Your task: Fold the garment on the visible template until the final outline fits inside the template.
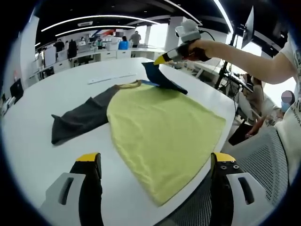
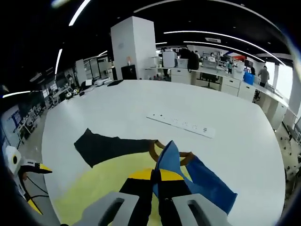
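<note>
A T-shirt lies flat on the white table (image 1: 42,141), its yellow-green body (image 1: 160,127) reaching toward the near edge. Its dark grey sleeve (image 1: 80,120) is spread out to the left. The blue sleeve (image 1: 160,75) is lifted off the table, with my right gripper (image 1: 161,60) shut on its tip. In the right gripper view the blue sleeve (image 2: 171,157) rises between the shut jaws of my right gripper (image 2: 157,176), above the brown collar (image 2: 154,149). My left gripper (image 1: 155,162) hangs open over the shirt's near hem, nothing between its jaws, and its yellow tips (image 2: 37,186) appear at the far left.
A long white strip (image 1: 113,77) lies on the table beyond the shirt. A grey mesh chair (image 1: 263,160) stands at the table's right edge beside the person's arm (image 1: 244,59). Desks, monitors and people stand in the background.
</note>
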